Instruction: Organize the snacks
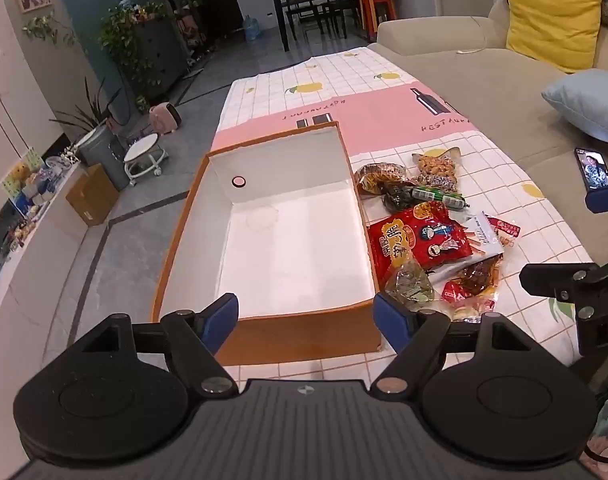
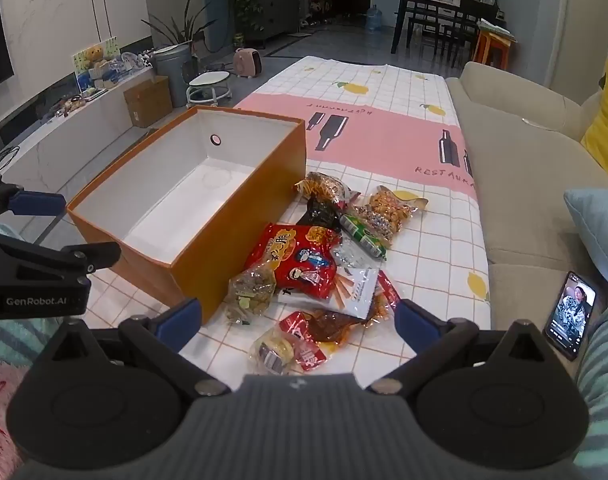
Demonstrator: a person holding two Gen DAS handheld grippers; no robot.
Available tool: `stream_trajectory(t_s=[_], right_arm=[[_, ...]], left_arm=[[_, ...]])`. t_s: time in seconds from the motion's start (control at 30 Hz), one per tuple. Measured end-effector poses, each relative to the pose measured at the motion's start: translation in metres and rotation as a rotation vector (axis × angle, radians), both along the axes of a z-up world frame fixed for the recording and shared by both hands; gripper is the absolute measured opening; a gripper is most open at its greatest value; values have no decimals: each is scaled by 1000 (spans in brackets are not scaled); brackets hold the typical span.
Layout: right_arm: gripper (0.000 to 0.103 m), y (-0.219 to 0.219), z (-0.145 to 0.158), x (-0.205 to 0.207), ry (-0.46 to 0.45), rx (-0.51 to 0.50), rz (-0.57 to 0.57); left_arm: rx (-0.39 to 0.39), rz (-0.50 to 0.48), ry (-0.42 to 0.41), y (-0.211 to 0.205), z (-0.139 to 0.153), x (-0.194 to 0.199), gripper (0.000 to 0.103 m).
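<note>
Jaws on both tools stand spread wide with nothing between the blue pads. The left gripper [image 1: 305,318] hangs tilted downward over the near end of the orange box [image 1: 304,336], its two pads level with the near corners of that box but not pressing on it; whether they brush the cardboard cannot be told. The right gripper [image 2: 298,320] is likewise released and pitched down, poised above the snack pile [image 2: 323,264] that lies just right of the box on the tablecloth [image 2: 431,240]. Its left pad sits close to the box's near right corner, and its right pad lies off the pile's near right edge, over bare cloth. The box is open, white inside and holds no snacks; a small round hole shows in its far wall. Nearest the box lie a red packet [image 2: 300,260] and, touching its near left corner, a clear bag of greenish snacks [image 2: 250,292]. Farther from the box's near end sit a green tube [image 2: 363,236] and a bag of brown pieces [image 2: 387,208]; closer in are a white sachet [image 2: 357,292], a dark reddish pouch [image 2: 331,326] and a small red wrapper [image 2: 304,342]. Right of the box, beyond the cloth, a phone [image 2: 569,314] rests lit on the sofa [image 2: 523,184].
</note>
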State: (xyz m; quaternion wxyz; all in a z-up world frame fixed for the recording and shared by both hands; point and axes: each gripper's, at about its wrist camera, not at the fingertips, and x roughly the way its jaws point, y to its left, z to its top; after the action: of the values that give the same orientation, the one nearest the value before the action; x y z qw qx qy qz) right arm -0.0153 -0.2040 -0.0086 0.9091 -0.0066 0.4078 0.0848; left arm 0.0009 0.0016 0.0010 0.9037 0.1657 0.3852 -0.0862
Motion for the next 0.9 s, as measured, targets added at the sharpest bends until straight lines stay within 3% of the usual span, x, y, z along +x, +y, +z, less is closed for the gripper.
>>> stream_trajectory(t_s=[0.07, 0.1, 0.37, 0.9], right_arm=[[99, 0, 0, 0, 5, -10, 1], [99, 0, 0, 0, 4, -11, 2], [99, 0, -3, 1, 16, -3, 5], [99, 0, -4, 5, 35, -14, -1]], left_arm=[[-49, 1, 19, 8, 0, 2, 90], [-6, -2, 18, 4, 0, 2, 90], [26, -4, 11, -3, -4, 2, 90], [20, 17, 40, 0, -7, 7, 90]])
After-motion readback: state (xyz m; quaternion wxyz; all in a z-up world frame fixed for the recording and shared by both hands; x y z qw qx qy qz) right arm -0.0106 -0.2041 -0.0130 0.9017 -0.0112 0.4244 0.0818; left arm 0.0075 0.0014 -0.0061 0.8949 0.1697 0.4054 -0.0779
